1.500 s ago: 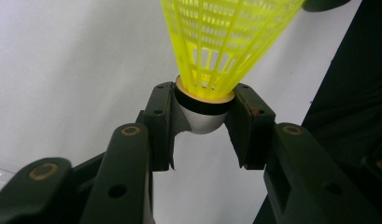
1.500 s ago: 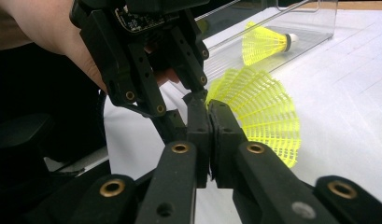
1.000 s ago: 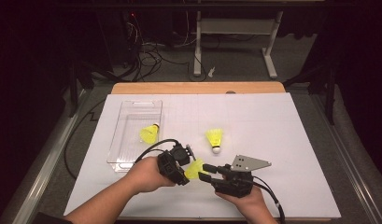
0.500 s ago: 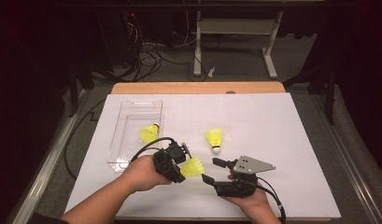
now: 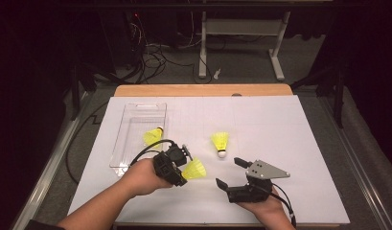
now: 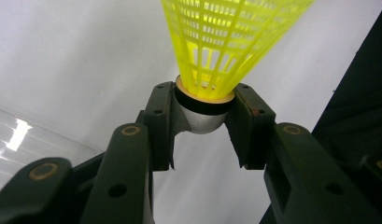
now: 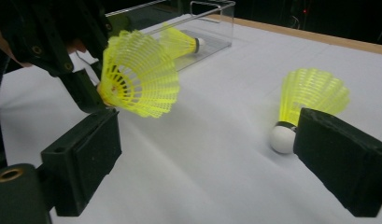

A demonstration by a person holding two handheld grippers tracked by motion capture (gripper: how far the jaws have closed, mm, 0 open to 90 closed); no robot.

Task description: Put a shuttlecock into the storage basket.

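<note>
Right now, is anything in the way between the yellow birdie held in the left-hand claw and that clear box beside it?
Nothing visible blocks it. The left gripper holds the shuttlecock by its cork just right of the clear box, with bare white table between them. The box is open-topped, with one shuttlecock inside.

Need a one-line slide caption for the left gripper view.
Left gripper clamped on the cork base of a yellow shuttlecock above the white table.

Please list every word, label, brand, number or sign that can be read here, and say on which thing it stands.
None can be read: the three yellow shuttlecocks, the clear plastic box, the white table cover and both grippers, left gripper and right gripper, show no legible print.
</note>
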